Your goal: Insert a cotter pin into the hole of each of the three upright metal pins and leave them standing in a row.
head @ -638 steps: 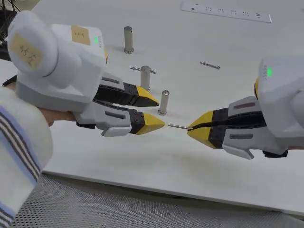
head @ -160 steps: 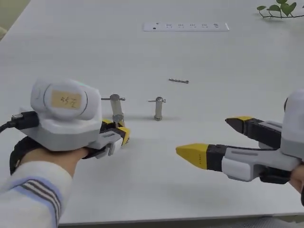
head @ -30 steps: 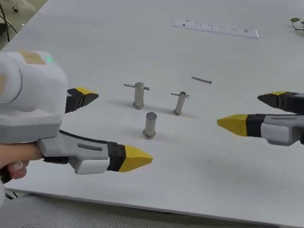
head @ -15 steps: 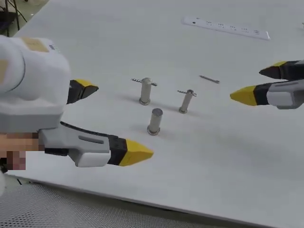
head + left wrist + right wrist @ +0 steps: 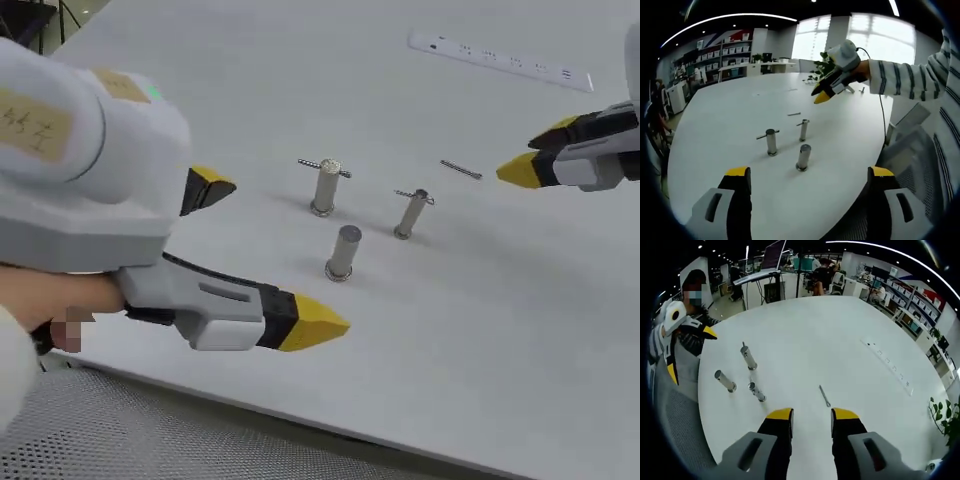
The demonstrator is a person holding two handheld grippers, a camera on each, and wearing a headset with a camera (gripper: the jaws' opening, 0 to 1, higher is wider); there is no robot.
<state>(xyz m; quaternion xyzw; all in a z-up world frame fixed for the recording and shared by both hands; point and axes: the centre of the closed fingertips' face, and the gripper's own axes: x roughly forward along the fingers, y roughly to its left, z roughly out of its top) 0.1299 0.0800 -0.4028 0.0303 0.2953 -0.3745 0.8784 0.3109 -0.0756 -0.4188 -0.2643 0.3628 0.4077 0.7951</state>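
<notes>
Right gripper (image 5: 533, 152), upper right of the head view: my jaws stand a narrow gap apart, nothing in them. Left gripper (image 5: 265, 255), lower left: jaws spread wide, also empty.

Loose cotter pin (image 5: 461, 170) lies flat on the desk (image 5: 500, 330), just left of my right tips. In the right gripper view it sits just above the gap between the jaws.

Three metal pins stand upright mid-frame. Rear pin (image 5: 325, 188) and right-hand pin (image 5: 411, 213) each carry a cotter through the head. Bare pin (image 5: 343, 253) stands in front of them, nearer the left gripper and out of line with the pair.

Risks, as I judge them:
- The cotter is thin and flat on a smooth top. Closing at a shallow angle may skid or flick it away; coming down hard drags my tips on the desk.
- A crooked grab, or one near its middle, leaves no free end to feed into the hole.
- The bare pin stands free. A sideways push from the cotter with nothing bracing it would likely tip it, so the left jaws should clamp it first.
- I cannot tell which way its hole faces. A wrong approach line means jabbing the shaft.
- The fitted pins stand close by. A wide left jaw could knock one while closing in.
- No row yet: the bare pin needs shifting into line.
</notes>
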